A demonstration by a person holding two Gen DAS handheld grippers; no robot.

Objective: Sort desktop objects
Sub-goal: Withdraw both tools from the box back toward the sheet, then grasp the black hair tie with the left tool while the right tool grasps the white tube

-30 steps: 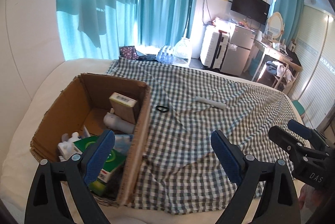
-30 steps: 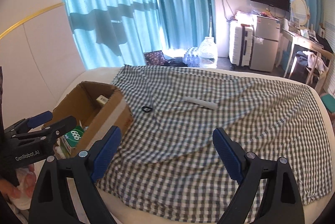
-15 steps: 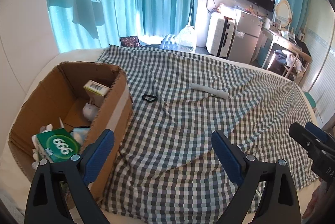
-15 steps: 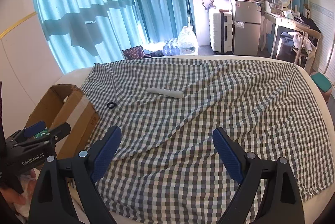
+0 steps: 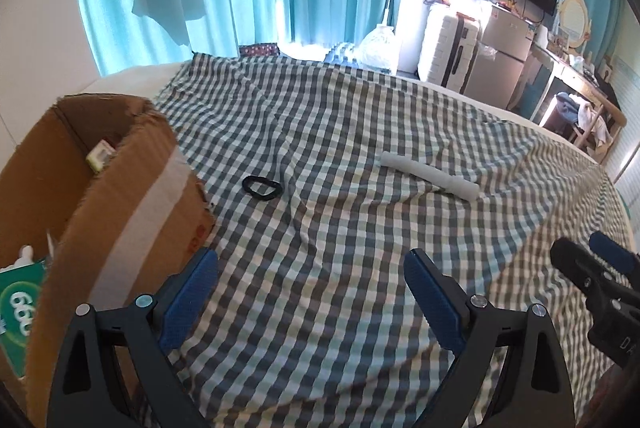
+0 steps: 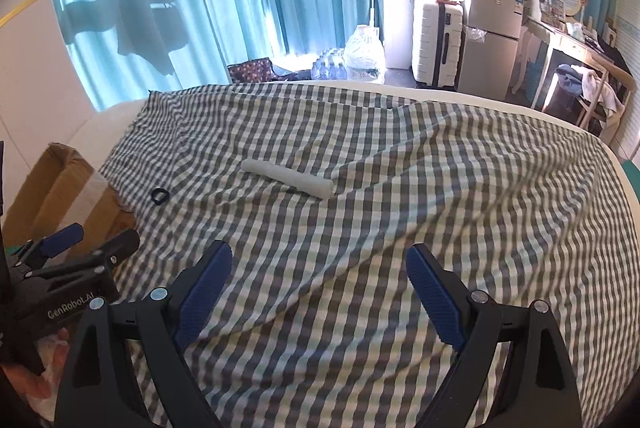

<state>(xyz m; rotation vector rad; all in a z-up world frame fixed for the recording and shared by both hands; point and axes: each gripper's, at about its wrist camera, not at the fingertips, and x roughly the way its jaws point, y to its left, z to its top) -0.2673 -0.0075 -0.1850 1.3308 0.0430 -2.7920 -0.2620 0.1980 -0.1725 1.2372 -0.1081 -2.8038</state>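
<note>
Cardboard box (image 5: 120, 188) sat at the bed's left edge on checked cloth (image 5: 340, 228); a black ring (image 5: 260, 187) lay beside it, a white tube (image 5: 428, 175) mid-cloth. Both tongs (left (image 5: 310, 292), right (image 6: 320, 288)) hovered released, empty.

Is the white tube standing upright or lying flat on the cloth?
Lying flat. The white tube rests lengthwise on the checked cloth, apart from both open grippers.
</note>
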